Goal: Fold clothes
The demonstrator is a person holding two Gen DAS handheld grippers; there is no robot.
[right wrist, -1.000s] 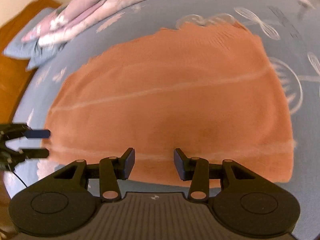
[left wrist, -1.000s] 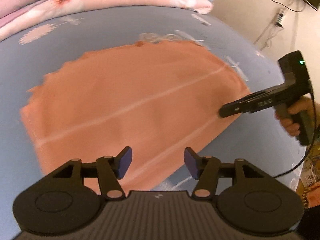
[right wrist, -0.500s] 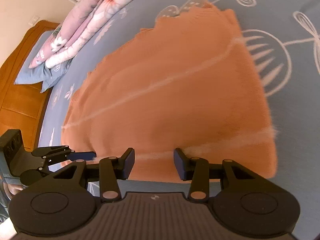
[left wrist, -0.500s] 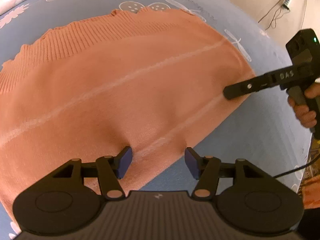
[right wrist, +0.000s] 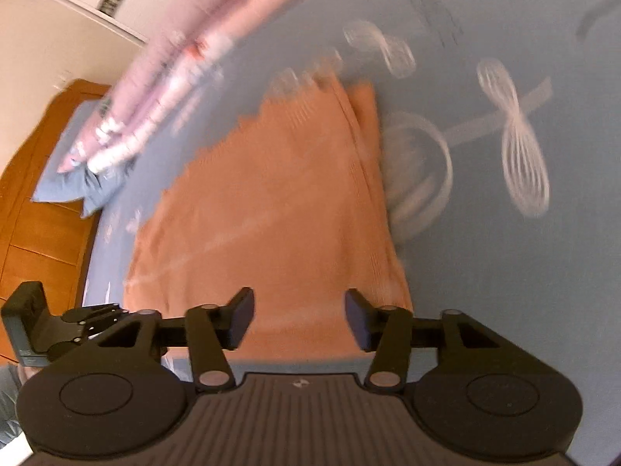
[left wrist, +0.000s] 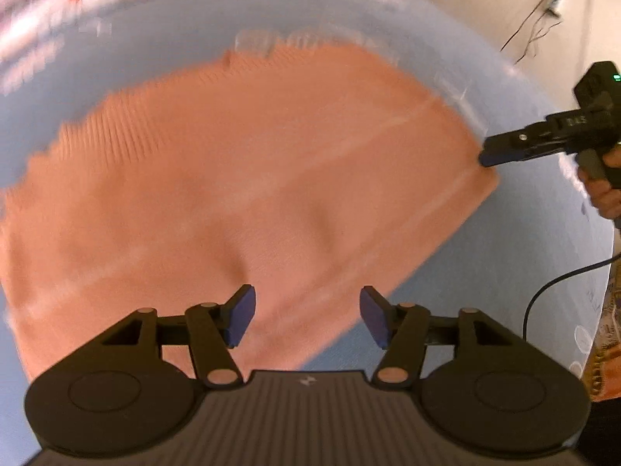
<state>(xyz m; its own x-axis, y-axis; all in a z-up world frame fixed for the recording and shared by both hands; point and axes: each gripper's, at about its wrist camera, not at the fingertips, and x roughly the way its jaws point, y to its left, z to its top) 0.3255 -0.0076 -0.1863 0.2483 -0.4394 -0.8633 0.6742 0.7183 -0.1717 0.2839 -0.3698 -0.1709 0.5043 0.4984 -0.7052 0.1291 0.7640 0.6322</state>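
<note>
An orange ribbed knit garment [left wrist: 252,178] lies spread flat on the blue printed bedsheet [left wrist: 504,272]. My left gripper [left wrist: 306,318] hovers over its near edge. Its jaws are opening and the blue pads [left wrist: 240,318] pinch nothing; cloth only shows below them. In the same view my right gripper [left wrist: 487,155] reaches in from the right to the garment's right corner, held by a hand [left wrist: 605,194]. The right wrist view shows the garment [right wrist: 271,213] running away from my right gripper [right wrist: 299,318], whose jaws are opening with nothing between them. The left gripper [right wrist: 112,310] sits at the far left.
A folded pink floral quilt [right wrist: 174,58] lies along the far side of the bed, with a blue pillow [right wrist: 77,178] against the wooden headboard [right wrist: 31,213]. The bed edge, a black cable [left wrist: 543,291] and a wall with cords [left wrist: 543,7] are at the right.
Both grippers' jaws stand wider than before. The right wrist view has swung and rolled toward the garment's right edge. The left wrist view has drawn back from the cloth.
</note>
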